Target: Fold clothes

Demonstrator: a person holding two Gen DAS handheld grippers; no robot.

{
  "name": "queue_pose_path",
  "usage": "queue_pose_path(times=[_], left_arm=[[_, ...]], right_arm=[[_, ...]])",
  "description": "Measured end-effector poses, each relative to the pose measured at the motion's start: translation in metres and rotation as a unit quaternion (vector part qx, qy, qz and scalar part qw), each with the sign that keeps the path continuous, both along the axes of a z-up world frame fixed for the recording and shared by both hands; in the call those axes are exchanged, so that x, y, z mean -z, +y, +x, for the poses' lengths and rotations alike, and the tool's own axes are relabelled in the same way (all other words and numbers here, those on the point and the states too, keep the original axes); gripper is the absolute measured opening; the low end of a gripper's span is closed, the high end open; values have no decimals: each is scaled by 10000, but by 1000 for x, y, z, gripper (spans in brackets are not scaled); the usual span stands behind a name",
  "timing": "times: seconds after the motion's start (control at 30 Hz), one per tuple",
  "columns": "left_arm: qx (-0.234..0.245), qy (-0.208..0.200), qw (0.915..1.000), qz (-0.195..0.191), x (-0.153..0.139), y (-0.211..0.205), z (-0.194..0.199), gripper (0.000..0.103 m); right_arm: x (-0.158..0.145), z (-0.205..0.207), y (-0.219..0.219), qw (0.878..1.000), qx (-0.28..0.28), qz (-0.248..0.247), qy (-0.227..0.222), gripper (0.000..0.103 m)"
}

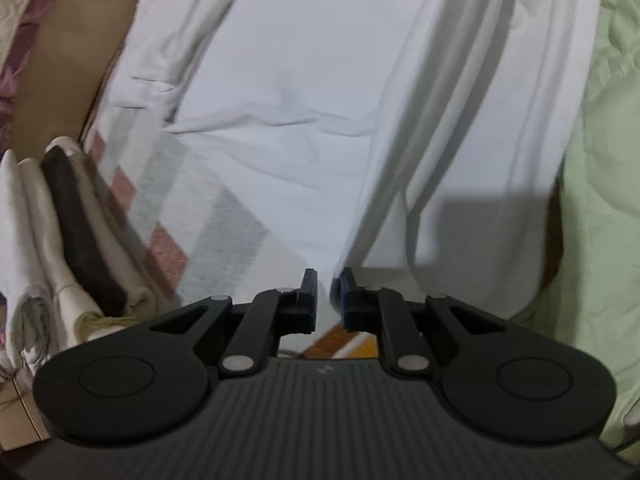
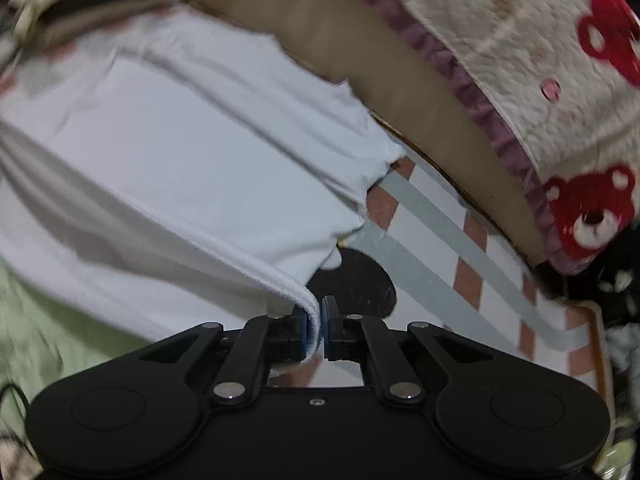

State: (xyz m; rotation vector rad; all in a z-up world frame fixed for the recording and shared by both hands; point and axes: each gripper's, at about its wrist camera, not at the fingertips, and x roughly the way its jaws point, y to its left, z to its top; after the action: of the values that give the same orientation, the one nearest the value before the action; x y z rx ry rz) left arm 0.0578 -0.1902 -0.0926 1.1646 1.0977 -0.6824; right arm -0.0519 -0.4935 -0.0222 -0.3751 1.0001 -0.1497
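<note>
A white garment [image 1: 304, 92] lies spread over a checked mat [image 1: 208, 232] and fills most of the left wrist view. My left gripper [image 1: 324, 292] is shut on a lower edge of it; the cloth runs up from between the jaws. In the right wrist view the same white garment [image 2: 180, 140] stretches away to the left. My right gripper [image 2: 315, 320] is shut on its thick hemmed edge, which passes between the jaws. Both views are motion blurred.
A stack of folded clothes [image 1: 68, 232] sits at the left of the mat. A light green cloth [image 1: 600, 200] lies to the right. A bear-print quilt [image 2: 560, 80] with a purple frill and a cardboard sheet [image 2: 360, 52] border the mat [image 2: 460, 240].
</note>
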Motion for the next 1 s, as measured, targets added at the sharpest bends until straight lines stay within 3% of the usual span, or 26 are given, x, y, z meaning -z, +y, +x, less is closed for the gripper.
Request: queue_pose_path(times=[0.2, 0.3, 0.4, 0.57, 0.73, 0.77, 0.83, 0.9, 1.0], left_arm=[[-36, -599, 9980, 200, -5, 6, 33, 8], [-446, -670, 9967, -87, -16, 8, 58, 5], [-1078, -233, 9907, -796, -26, 8, 80, 5], [-1198, 771, 9739, -1766, -27, -11, 66, 8], [-723, 1585, 9676, -1827, -7, -25, 25, 13], [-746, 1760, 9644, -1828, -2, -28, 18, 19], [-654, 2061, 9590, -1832, 5, -32, 6, 23], [-453, 2132, 9617, -1665, 12, -38, -9, 32], [-299, 2013, 9722, -1161, 33, -42, -19, 35]], right_arm=[[2, 13, -25, 9981, 410, -230, -401, 3], [-1, 23, -47, 9958, 667, -69, -623, 3], [-1, 37, -70, 9909, 963, 589, -731, 3], [26, 66, -95, 9745, 1548, 1323, -946, 4], [67, 78, -114, 9465, 2124, 2090, -1241, 4], [74, 77, -115, 9439, 2180, 2163, -1217, 4], [80, 75, -119, 9429, 2165, 2248, -1159, 4], [79, 71, -125, 9410, 2069, 2386, -1218, 4], [80, 67, -135, 9340, 2052, 2633, -1275, 5]])
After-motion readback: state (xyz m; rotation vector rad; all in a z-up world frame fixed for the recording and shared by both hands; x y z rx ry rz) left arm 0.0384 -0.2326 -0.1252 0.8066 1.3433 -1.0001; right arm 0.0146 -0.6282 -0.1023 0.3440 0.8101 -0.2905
